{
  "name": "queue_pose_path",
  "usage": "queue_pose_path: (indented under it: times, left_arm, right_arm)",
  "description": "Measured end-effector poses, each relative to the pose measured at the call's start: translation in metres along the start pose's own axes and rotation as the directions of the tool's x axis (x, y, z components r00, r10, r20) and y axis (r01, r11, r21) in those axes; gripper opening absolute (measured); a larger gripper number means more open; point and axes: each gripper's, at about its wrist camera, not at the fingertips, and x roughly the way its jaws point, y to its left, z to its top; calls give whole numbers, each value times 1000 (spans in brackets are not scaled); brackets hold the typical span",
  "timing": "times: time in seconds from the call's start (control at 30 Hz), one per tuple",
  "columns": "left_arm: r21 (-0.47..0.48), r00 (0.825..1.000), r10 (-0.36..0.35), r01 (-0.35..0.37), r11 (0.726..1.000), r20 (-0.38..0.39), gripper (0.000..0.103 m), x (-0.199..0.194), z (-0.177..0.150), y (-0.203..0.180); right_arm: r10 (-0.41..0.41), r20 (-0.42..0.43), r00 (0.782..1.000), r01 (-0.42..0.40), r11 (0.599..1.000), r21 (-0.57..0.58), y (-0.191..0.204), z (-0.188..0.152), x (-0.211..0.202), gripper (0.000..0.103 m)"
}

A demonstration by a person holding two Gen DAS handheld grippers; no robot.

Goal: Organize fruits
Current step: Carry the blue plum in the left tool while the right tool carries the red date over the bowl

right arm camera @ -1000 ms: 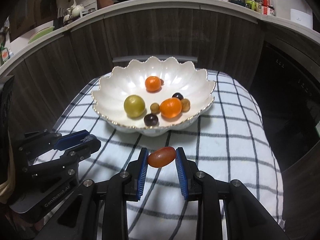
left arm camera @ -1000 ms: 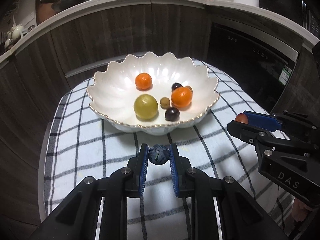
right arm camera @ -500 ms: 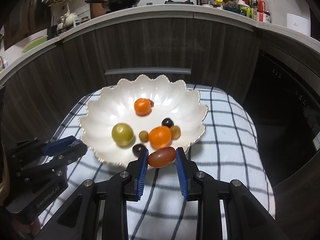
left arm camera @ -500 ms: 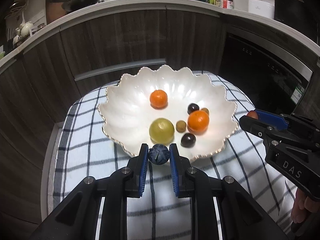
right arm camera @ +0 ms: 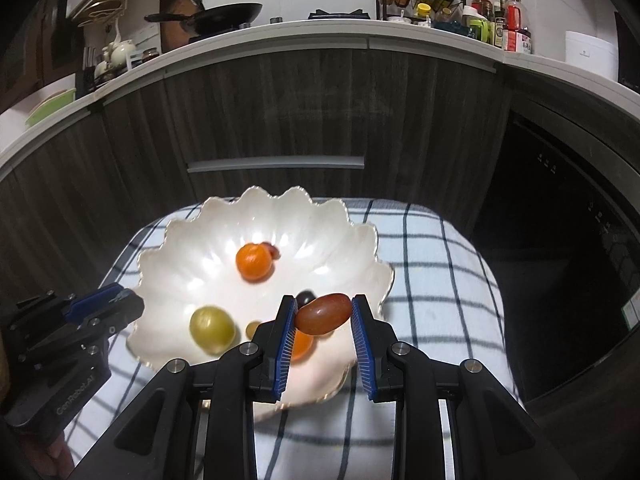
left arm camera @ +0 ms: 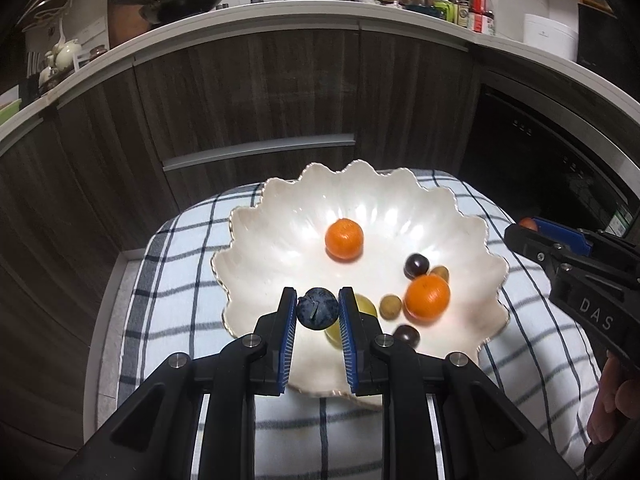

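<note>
A white scalloped bowl (left arm camera: 280,220) (right arm camera: 180,256) rests on a checked cloth and holds two oranges (left arm camera: 344,239) (left arm camera: 427,297), a green fruit (right arm camera: 212,328), dark grapes (left arm camera: 416,265) and small brown fruits (left arm camera: 390,306). My left gripper (left arm camera: 317,309) is shut on a blueberry (left arm camera: 317,308) above the bowl's near side. My right gripper (right arm camera: 323,314) is shut on a red oval tomato (right arm camera: 323,313) over the bowl's right part. The green fruit is partly hidden behind the left fingers in the left wrist view.
The checked cloth (left arm camera: 176,280) (right arm camera: 432,272) covers a small table in front of dark wood cabinets (left arm camera: 260,100). A dark oven front (right arm camera: 560,240) stands to the right. The counter above carries a wok (right arm camera: 216,14) and bottles (right arm camera: 512,24). A hand (left arm camera: 612,404) holds the right gripper.
Both grippers have moved forward and up from over the cloth to over the bowl, each still holding its fruit. The bowl now sits lower and nearer in both views.
</note>
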Motion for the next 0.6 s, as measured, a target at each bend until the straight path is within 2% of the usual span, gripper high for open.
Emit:
queue_pose_path:
  times: [0.6]
  left_arm:
    - [-65,998,60,-60,996,-8,22,38,31,19]
  right_arm:
    - [-31,-14,999,31,999,35,-13,38,45,29]
